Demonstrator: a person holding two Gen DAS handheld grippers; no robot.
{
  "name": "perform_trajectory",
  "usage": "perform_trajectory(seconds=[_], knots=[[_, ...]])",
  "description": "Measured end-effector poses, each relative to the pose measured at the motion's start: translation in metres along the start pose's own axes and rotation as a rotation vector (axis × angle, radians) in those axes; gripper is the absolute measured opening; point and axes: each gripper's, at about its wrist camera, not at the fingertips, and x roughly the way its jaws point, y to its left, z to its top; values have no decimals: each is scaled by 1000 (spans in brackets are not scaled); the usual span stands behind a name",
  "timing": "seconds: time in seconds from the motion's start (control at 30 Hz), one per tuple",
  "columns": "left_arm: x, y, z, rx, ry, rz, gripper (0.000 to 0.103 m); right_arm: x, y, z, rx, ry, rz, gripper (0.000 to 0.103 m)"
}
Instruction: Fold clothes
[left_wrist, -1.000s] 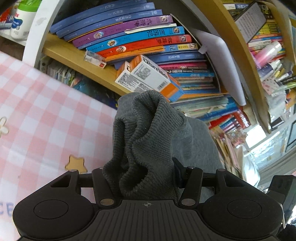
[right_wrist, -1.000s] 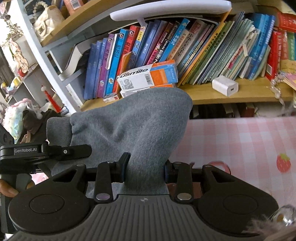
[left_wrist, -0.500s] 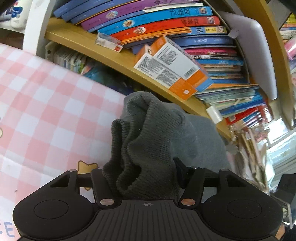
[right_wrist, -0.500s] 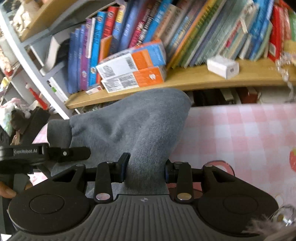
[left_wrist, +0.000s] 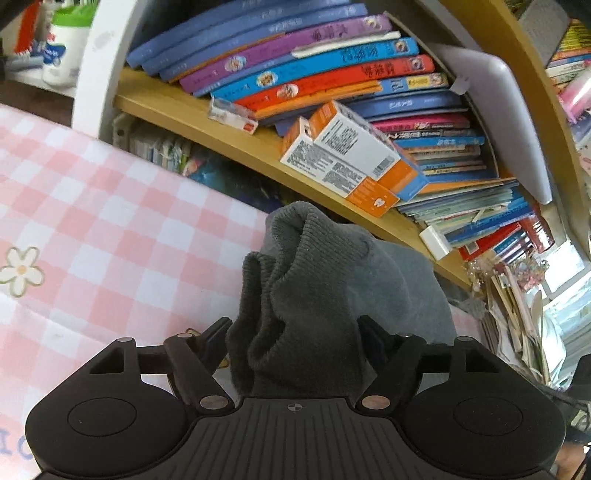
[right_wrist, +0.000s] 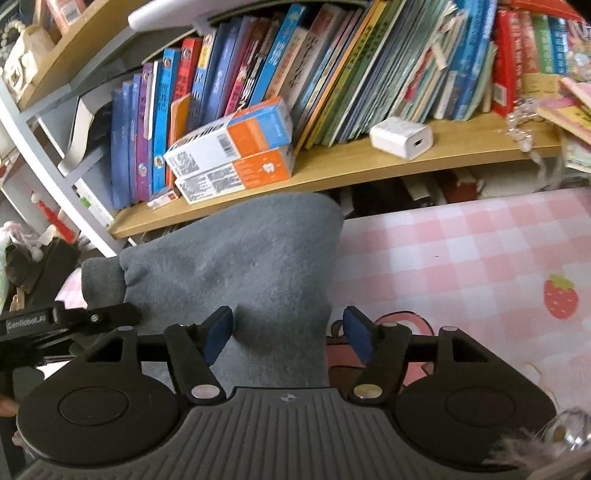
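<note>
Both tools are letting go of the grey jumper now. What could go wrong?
1. The left tool and right tool have just been opening, and the grey knitted jumper stands bunched up between them; it may slump out of its fold.
2. In the left view the ribbed cuff still fills the gap, so it could snag and get dragged as the tool pulls away.
3. The jumper lies near the far edge of the pink checked cloth and might slide off.

Pink checked tablecloth (right_wrist: 461, 254), wooden shelf (right_wrist: 369, 166) of books (right_wrist: 332, 74), orange-and-white boxes (right_wrist: 232, 155), white charger (right_wrist: 400, 137)
</note>
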Motion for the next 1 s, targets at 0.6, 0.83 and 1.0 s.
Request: perform_trajectory(seconds=[0.6, 0.83, 1.0], knots=[[-93, -36, -74, 218, -119, 143, 82, -95, 46, -77, -50, -99, -146, 71], [-110, -42, -105, 297, -142, 208, 87, -121, 75, -110, -151, -130, -200, 76], [-117, -44, -115, 303, -174, 257, 95, -133, 88, -126, -199, -161, -236, 83]])
